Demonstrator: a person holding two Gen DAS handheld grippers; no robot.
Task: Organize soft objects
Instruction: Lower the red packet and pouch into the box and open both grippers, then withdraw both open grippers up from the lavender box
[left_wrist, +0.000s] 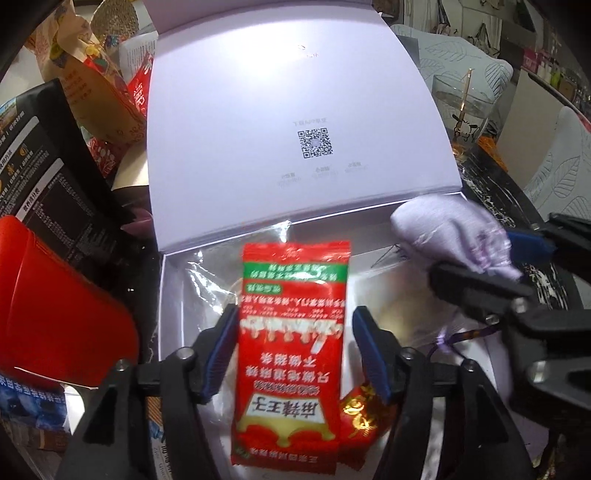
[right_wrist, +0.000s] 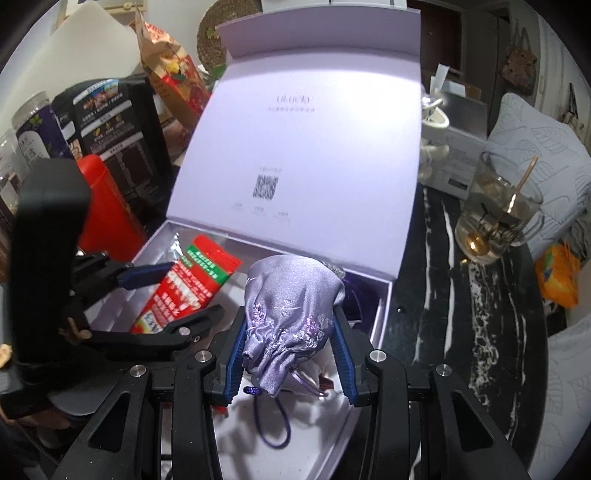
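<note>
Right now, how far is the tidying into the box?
Done: a small red packet lies in the open box. In hand: the left gripper stands open around the red snack packet; the right gripper grips the purple pouch. Left: setting both down.

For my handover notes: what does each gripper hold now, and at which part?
The right gripper clamps the lilac satin pouch near its drawstring neck. The left gripper holds nothing: its pads stand clear of the red snack packet between them.

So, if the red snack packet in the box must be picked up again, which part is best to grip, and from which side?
Probably grip the red snack packet across its narrow width near the middle, coming from above: it is flat and long, and its side edges are free inside the box.
</note>
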